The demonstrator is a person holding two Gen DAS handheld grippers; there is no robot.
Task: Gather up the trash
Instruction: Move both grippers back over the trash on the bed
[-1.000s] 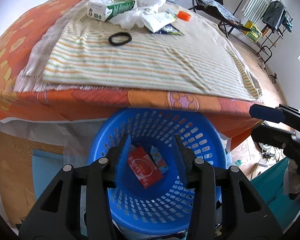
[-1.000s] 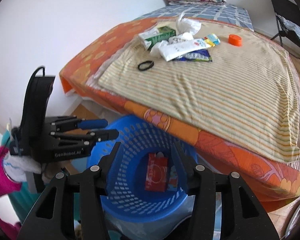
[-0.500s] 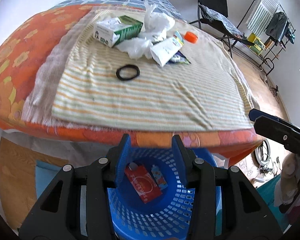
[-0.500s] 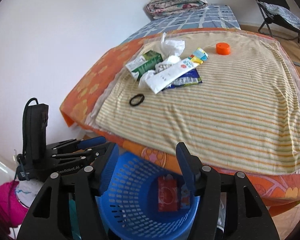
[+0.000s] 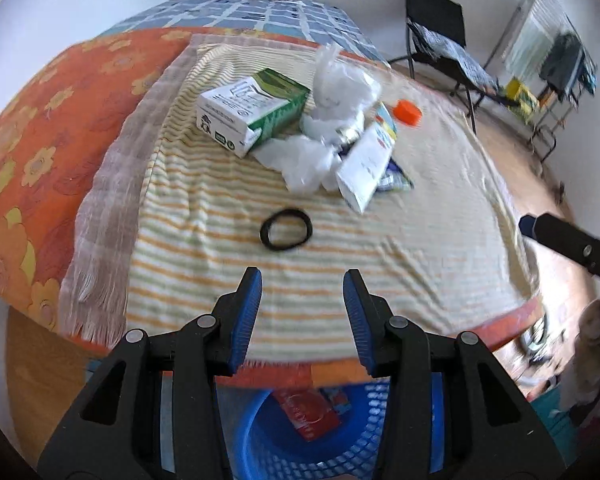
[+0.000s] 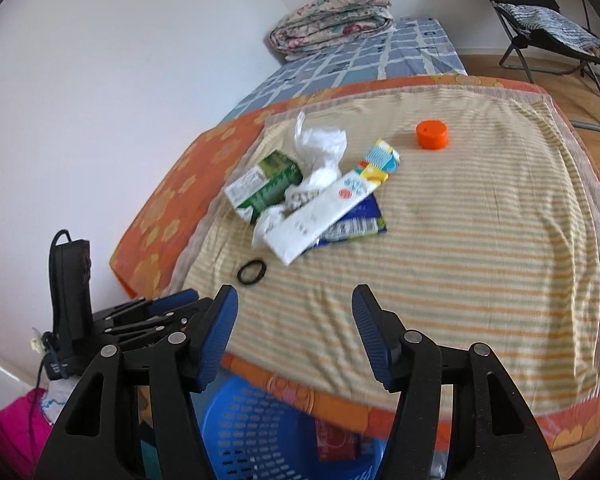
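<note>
Trash lies on the striped towel (image 5: 340,264) on the bed: a green and white carton (image 5: 252,110), crumpled white plastic (image 5: 332,128), a white wrapper (image 5: 366,168), a blue packet (image 6: 352,222), an orange cap (image 5: 408,113) and a black ring (image 5: 286,229). The same pile shows in the right wrist view: carton (image 6: 264,188), wrapper (image 6: 324,212), cap (image 6: 432,134), ring (image 6: 252,271). The blue basket (image 5: 256,432) below the bed edge holds a red packet (image 5: 308,412). My left gripper (image 5: 302,284) and right gripper (image 6: 294,300) are open and empty, above the towel's near edge.
A folded quilt (image 6: 332,20) lies at the bed's far end. A black folding chair (image 5: 440,40) and a clothes rack (image 5: 556,64) stand on the wooden floor to the right. A white wall runs along the bed's left side.
Both grippers have risen from over the basket and moved forward over the bed edge. The trash pile is nearer and the basket has dropped to the bottom of both views.
</note>
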